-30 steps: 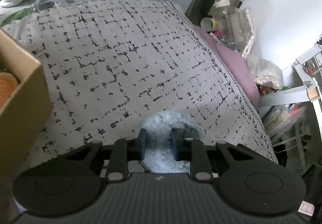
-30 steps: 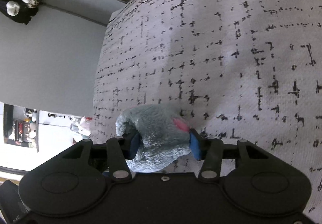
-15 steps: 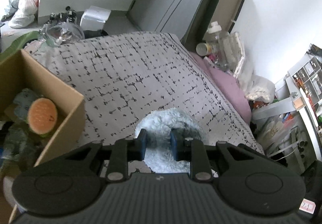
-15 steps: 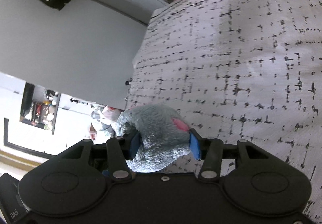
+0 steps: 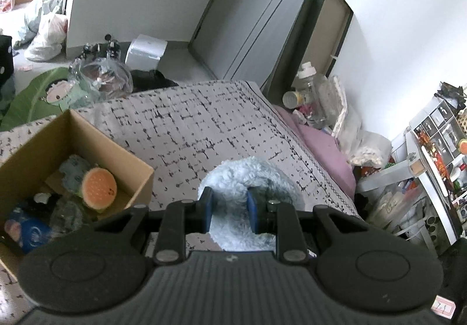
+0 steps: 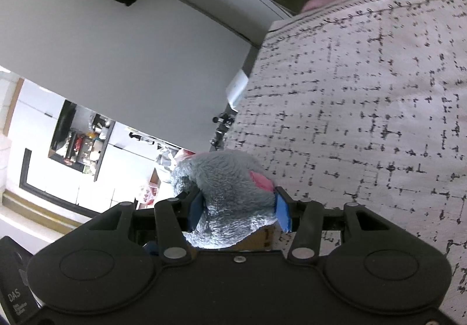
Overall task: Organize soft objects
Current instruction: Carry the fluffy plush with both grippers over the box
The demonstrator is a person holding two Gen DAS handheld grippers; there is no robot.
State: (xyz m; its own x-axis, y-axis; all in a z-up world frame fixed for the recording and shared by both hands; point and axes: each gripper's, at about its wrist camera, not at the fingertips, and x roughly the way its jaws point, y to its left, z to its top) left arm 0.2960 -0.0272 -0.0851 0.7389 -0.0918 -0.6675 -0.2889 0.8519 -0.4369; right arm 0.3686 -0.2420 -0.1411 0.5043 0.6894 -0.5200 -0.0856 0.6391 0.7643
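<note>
Bedroom scene; work surface is a bed [image 5: 204, 132] with a black-on-white crosshatch cover, clutter on the floor beyond.

Left tool [image 5: 230, 209]: clenched on a pale blue plush [image 5: 248, 179], blue pads pinching a narrow fold of it. The rest bulges out above and to the right of the pads, so the grip looks to be on a thin part, likely chosen because the body is too wide for the jaws. Plush is held off the bed, over its near right part.

Right tool [image 6: 238, 212]: clenched on a grey plush [image 6: 224, 187] with a pink patch by the right pad. Jaws stand wider here; the pile is visibly squeezed between them. Camera is rolled sideways (bed fills the right of the view), with a brown edge just under the toy, probably the box.

Box [image 5: 137, 161]: cardboard, open, sitting on the bed left of the left tool, near but not touching. Inside: an orange-faced plush [image 5: 97, 186], a grey-green one behind it, a dark blue item [image 5: 26, 230] at the near end.

Judgement: both toys in carry, box is the likely destination; release not yet done. Room remains at the box's far end.
</note>
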